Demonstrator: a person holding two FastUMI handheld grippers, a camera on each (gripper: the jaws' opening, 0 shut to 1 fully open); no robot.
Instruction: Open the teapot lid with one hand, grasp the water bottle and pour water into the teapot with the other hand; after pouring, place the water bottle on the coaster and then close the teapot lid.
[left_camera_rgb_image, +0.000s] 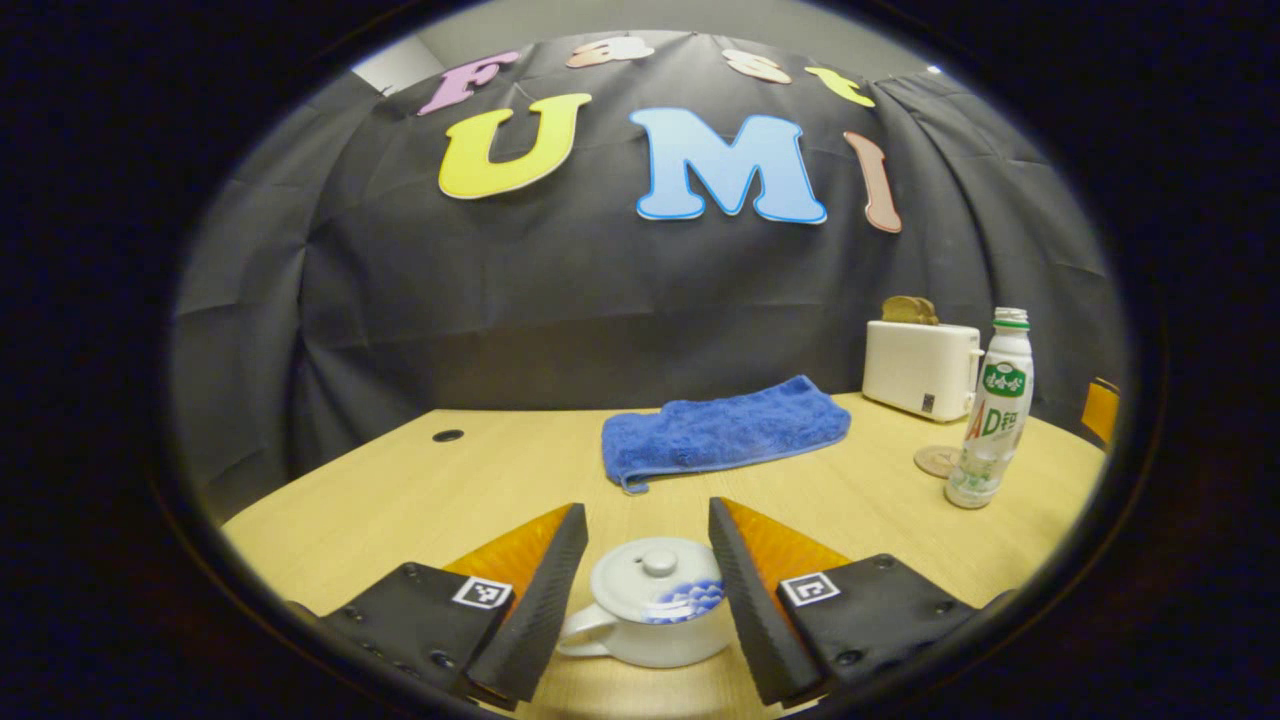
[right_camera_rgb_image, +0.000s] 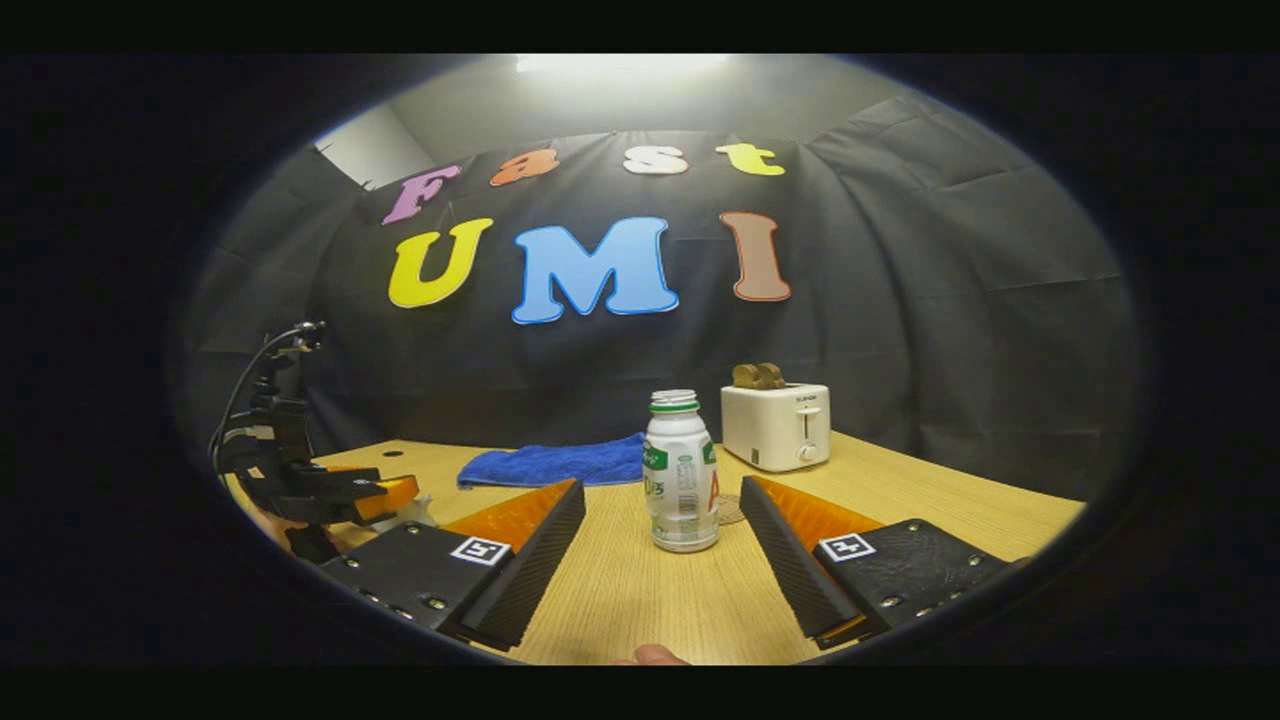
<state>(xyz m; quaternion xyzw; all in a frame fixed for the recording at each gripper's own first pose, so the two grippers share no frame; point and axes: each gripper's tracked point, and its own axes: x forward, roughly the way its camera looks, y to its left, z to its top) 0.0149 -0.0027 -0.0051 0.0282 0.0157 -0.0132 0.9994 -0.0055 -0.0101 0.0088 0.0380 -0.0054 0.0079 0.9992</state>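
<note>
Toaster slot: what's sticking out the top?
Brown toast pokes out of the white toaster at the table's back; its lower part sits hidden inside the slot.

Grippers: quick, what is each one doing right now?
Left gripper: open, holding nothing, fingers either side of the teapot.
Right gripper: open, holding nothing, facing the water bottle.

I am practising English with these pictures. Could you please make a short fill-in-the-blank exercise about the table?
1. The lid of the teapot is still ____.
2. The folded towel on the table is ____ in colour.
3. The toaster stands ____ the water bottle, nearer the wall.
4. The fingers of the right gripper are ____, with the bottle ahead between them.

Missing words: on; blue; behind; open
</note>
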